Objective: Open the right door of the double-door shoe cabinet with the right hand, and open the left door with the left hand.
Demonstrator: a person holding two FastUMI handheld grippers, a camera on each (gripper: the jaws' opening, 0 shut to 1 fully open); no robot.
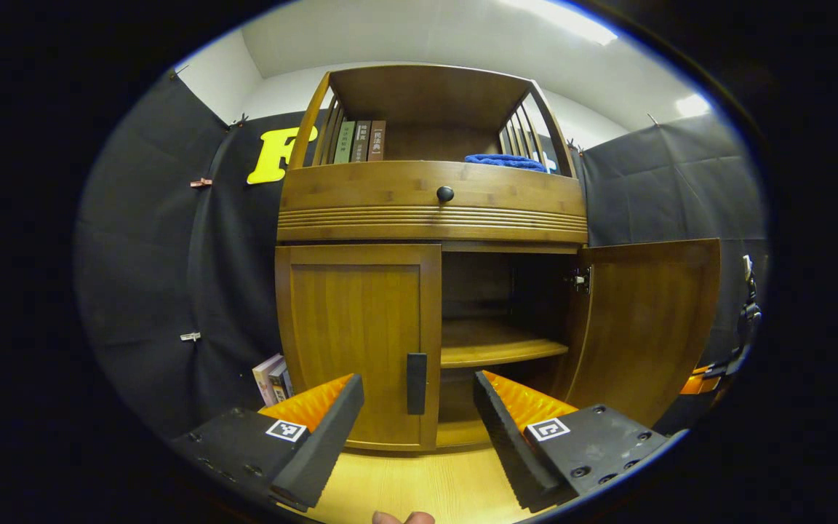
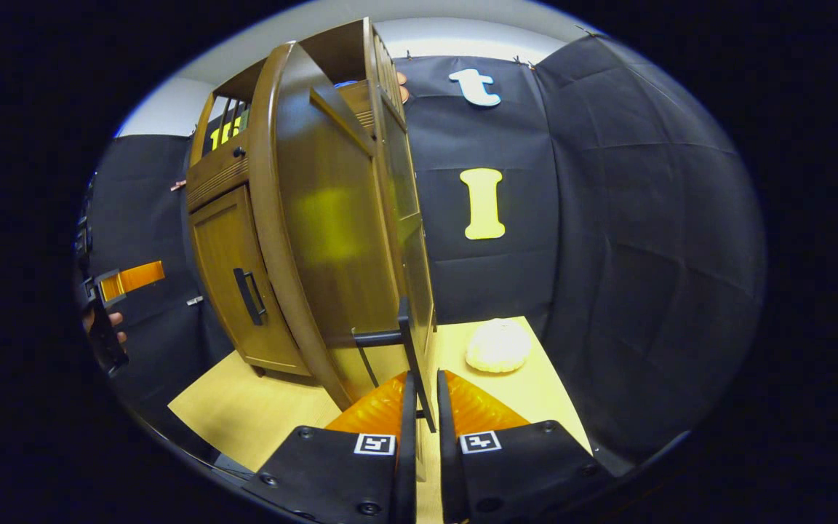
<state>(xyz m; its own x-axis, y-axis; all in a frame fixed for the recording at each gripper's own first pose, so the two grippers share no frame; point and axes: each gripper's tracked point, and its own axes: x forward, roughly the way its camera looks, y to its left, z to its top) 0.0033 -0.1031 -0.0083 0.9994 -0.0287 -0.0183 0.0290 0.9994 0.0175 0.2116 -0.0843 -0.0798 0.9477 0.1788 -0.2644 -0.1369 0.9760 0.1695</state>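
Note:
The wooden shoe cabinet (image 1: 430,211) stands straight ahead in the left gripper view. Its left door (image 1: 353,342) is closed, with a black vertical handle (image 1: 416,383) at its inner edge. My left gripper (image 1: 417,382) is open, its fingers on either side of that handle but short of it. The right door (image 1: 644,320) is swung wide open. In the right gripper view that door (image 2: 332,218) appears nearly edge-on, and my right gripper (image 2: 423,378) is shut on its black handle (image 2: 406,335). The left gripper (image 2: 110,291) shows at the far left there.
Inside the open half is a bare shelf (image 1: 499,346). Above are a drawer with a black knob (image 1: 445,193), several books (image 1: 361,140) and a blue cloth (image 1: 506,161). More books (image 1: 270,378) lean by the cabinet's left side. A white round object (image 2: 499,346) lies right of the open door.

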